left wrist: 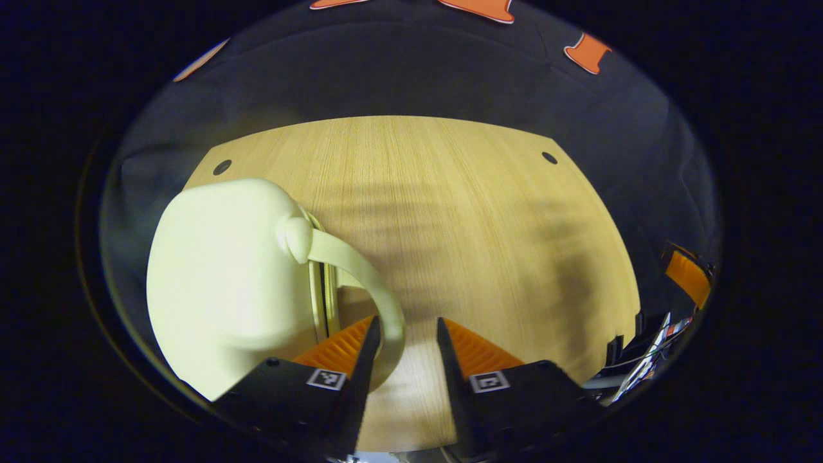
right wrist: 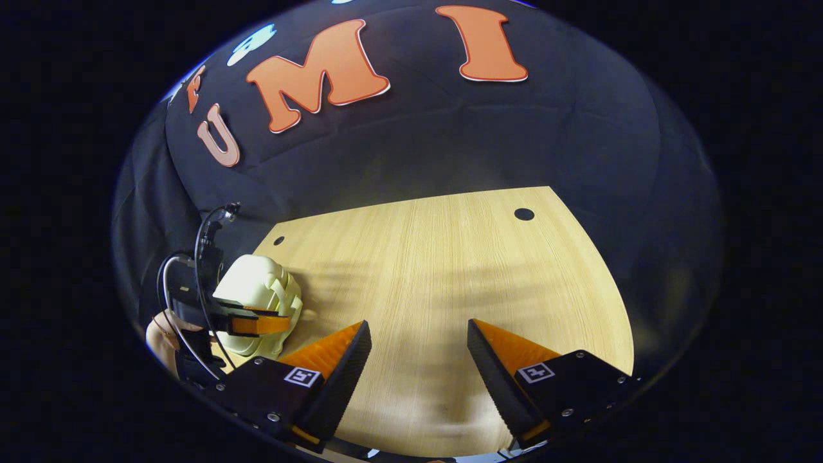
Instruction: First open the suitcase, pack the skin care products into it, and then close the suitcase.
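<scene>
A: Where was the suitcase (left wrist: 225,283)?

B: It stood on the bench (left wrist: 463,212) toward its left side, a small pale case, closed as far as I could judge, with its seam and zipper facing the open wood. Its curved handle (left wrist: 366,283) arched out from that seam side.

A: And which way from the fingers?

B: In the left gripper view the case lay just left of and ahead of the left gripper (left wrist: 406,350). The handle's lower end swept down against the left finger, into the gap (whether it touched, I couldn't say). The fingers were spread and pinched nothing.

A: The other one?

B: The right gripper (right wrist: 418,360) hung well apart over bare wood, fingers spread wide and empty. In its view the case (right wrist: 257,289) sat far to the left, with the left gripper (right wrist: 247,323) right at it.

A: So the left was nearer.

B: Clearly. I judged opening hadn't begun; the seam ran roughly away from the camera, so the left would work along it. I saw no skin care products.
</scene>
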